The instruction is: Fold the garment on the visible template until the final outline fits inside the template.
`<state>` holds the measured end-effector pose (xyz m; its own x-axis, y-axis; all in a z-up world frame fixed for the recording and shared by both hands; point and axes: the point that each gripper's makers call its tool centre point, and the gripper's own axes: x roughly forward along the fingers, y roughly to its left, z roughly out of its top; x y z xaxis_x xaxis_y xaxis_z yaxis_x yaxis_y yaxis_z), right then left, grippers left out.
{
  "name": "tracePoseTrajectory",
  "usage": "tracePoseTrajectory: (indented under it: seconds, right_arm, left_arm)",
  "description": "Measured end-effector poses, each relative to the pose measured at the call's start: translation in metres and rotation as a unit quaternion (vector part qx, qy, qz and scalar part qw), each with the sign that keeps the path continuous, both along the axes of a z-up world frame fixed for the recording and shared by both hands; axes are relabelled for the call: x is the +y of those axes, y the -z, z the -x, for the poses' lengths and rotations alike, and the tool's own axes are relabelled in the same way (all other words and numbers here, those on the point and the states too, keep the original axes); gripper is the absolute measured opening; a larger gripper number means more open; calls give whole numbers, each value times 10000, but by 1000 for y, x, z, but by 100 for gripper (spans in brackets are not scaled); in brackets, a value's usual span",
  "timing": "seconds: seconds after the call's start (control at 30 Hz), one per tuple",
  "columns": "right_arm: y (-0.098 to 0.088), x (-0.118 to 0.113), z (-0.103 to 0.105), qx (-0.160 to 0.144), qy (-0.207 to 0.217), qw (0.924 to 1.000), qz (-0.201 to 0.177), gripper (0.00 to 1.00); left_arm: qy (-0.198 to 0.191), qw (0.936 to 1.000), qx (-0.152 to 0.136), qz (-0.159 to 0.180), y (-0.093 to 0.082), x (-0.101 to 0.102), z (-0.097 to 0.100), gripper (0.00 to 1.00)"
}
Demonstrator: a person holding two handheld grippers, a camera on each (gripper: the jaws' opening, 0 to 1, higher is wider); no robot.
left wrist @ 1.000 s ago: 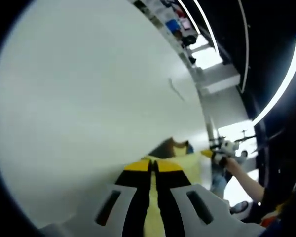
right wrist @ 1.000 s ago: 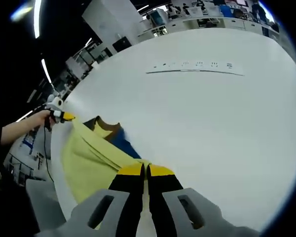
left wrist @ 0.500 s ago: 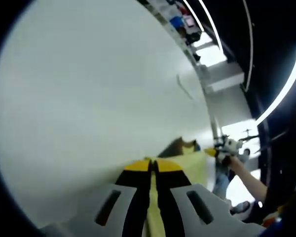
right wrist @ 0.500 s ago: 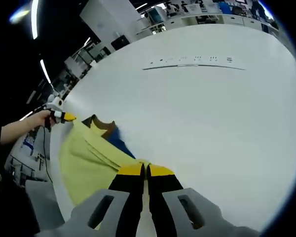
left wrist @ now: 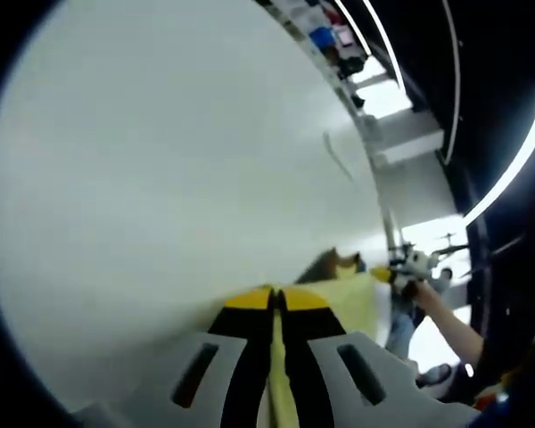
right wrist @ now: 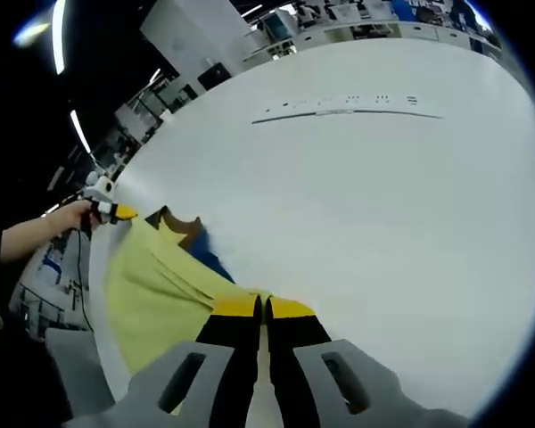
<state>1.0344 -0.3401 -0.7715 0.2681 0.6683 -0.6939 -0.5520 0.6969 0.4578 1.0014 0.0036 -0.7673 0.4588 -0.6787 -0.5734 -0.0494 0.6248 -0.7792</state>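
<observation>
1. So the left gripper [left wrist: 277, 301] has its yellow-tipped jaws pinched together on the yellow garment [left wrist: 343, 299]; you can see a strip of the fabric running down between them in the left gripper view.
2. Same deal on the other side: the right gripper [right wrist: 261, 308] is clamped on the garment's [right wrist: 152, 290] edge, jaws closed with cloth caught in the tips.
3. The garment is stretched out between the two grippers, sitting at the near edge of the big white table [right wrist: 357, 223]. In the right gripper view it spreads off to the left, with a brown collar [right wrist: 180, 225] and a bit of blue showing on its far side.
4. From the right gripper view, the other gripper [right wrist: 107, 209] is at the far left, held in a person's hand [right wrist: 71, 217], gripping the garment's far corner.
5. Far across the table there's a thin dark line with small markings [right wrist: 348, 107]; can't read them.
6. Background is dim with long strip lights [left wrist: 508, 160].
</observation>
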Motion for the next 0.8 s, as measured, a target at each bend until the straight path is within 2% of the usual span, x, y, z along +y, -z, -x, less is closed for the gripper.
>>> tracePoseTrajectory:
  seconds: [0.53,0.67,0.8]
  right_arm:
    - [-2,-3,-7,-64,125,9999,56,5]
    - [-5,-6,-11,-195,138,9996,122,5]
    - [-6,-12,-15,-262,215,9992,190,10]
  left_arm:
    - [25,10000,-5,-21,-2,-4,1,0]
    - [26,10000,-19,-49,-3,-3,0,0]
    - [29,9999,-83,-79,-6,-3,-1,0]
